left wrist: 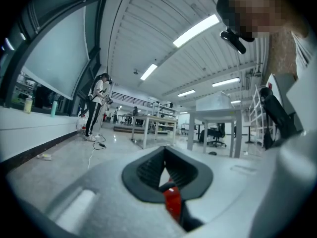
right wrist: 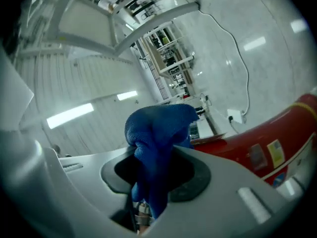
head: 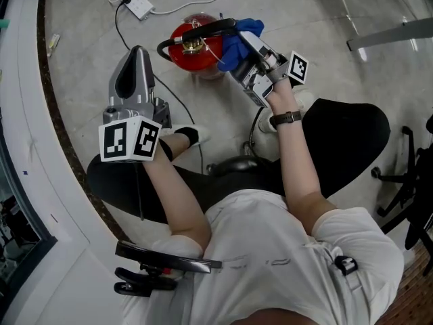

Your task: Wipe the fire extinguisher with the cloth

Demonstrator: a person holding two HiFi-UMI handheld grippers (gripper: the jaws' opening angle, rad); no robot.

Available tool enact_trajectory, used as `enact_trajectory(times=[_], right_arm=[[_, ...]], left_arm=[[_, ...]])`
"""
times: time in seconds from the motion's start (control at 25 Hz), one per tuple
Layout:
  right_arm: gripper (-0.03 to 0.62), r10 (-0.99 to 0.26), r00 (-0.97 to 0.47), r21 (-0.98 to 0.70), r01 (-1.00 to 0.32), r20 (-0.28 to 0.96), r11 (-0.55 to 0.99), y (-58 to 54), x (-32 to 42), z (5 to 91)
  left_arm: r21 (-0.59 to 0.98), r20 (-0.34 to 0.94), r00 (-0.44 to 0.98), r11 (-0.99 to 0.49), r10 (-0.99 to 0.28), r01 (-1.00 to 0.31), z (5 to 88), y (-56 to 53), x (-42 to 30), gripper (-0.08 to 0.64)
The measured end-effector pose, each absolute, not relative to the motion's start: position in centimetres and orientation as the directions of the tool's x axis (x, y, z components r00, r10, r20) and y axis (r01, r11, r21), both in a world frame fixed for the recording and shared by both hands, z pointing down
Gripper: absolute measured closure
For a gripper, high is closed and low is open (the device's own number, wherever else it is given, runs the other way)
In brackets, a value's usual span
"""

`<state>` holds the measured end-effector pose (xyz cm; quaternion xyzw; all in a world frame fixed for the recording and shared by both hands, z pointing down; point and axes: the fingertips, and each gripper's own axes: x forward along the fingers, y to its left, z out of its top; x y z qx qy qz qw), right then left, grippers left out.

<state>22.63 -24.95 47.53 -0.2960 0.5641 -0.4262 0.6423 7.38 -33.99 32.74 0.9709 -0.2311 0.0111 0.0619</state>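
Note:
In the head view a red fire extinguisher (head: 196, 49) stands on the floor, seen from above, with its black hose and handle (head: 196, 32) across the top. My right gripper (head: 245, 40) is shut on a blue cloth (head: 238, 40), which rests against the extinguisher's right side by the handle. In the right gripper view the cloth (right wrist: 157, 133) bulges out between the jaws of the right gripper (right wrist: 157, 170), with the red body (right wrist: 277, 135) just beyond. My left gripper (head: 137, 53) hangs to the left of the extinguisher, apart from it. Its jaws meet with nothing in them (left wrist: 166, 171).
A white power strip (head: 139, 3) with its cable lies behind the extinguisher. The black seat (head: 352, 137) under the person and a second chair's base (head: 406, 181) fill the right. A white curved ledge (head: 27, 147) runs along the left. Far off, a person (left wrist: 96, 108) and tables (left wrist: 158, 123) show.

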Motion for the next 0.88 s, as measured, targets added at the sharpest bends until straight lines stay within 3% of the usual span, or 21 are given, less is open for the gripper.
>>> enact_trajectory(times=[0.08, 0.16, 0.24, 0.36, 0.44, 0.56, 0.68, 0.88], right_arm=[[0.459, -0.813, 0.069, -0.774, 0.269, -0.579, 0.574, -25.2, 22.5, 47.7], [0.469, -0.81, 0.123, -0.775, 0.24, -0.573, 0.585, -25.5, 22.5, 50.2], [0.471, -0.889, 0.153, -0.867, 0.202, -0.432, 0.456, -25.6, 22.3, 55.9], [0.472, -0.991, 0.102, -0.99, 0.109, -0.082, 0.093, -24.5, 21.3, 66.6], [0.472, -0.984, 0.014, -0.984, -0.007, 0.179, -0.179, -23.5, 20.0, 73.5], [0.469, -0.893, -0.07, -0.891, -0.138, 0.445, -0.433, -22.3, 18.6, 82.5], [0.473, -0.792, -0.166, -0.804, -0.235, 0.587, -0.546, -22.1, 18.5, 87.0], [0.471, -0.681, -0.384, -0.779, -0.376, 0.624, -0.502, -22.5, 19.6, 86.0]], left_arm=[[0.114, 0.056, 0.893, -0.886, -0.446, -0.449, 32.9, -34.2, 7.7, 0.56], [0.114, 0.06, 0.894, -0.887, -0.444, -0.448, 33.1, -34.4, 7.9, 0.56], [0.111, 0.067, 0.896, -0.889, -0.439, -0.444, 33.2, -34.5, 8.1, 0.56], [0.103, 0.079, 0.898, -0.892, -0.433, -0.439, 33.3, -34.9, 8.2, 0.56], [0.101, 0.092, 0.894, -0.889, -0.438, -0.446, 33.8, -35.4, 8.1, 0.56], [0.103, 0.119, 0.889, -0.885, -0.442, -0.453, 34.7, -36.1, 8.2, 0.56], [0.103, 0.128, 0.892, -0.889, -0.433, -0.446, 34.9, -36.3, 8.8, 0.56], [0.099, 0.137, 0.888, -0.886, -0.439, -0.453, 34.8, -37.2, 8.8, 0.56]])
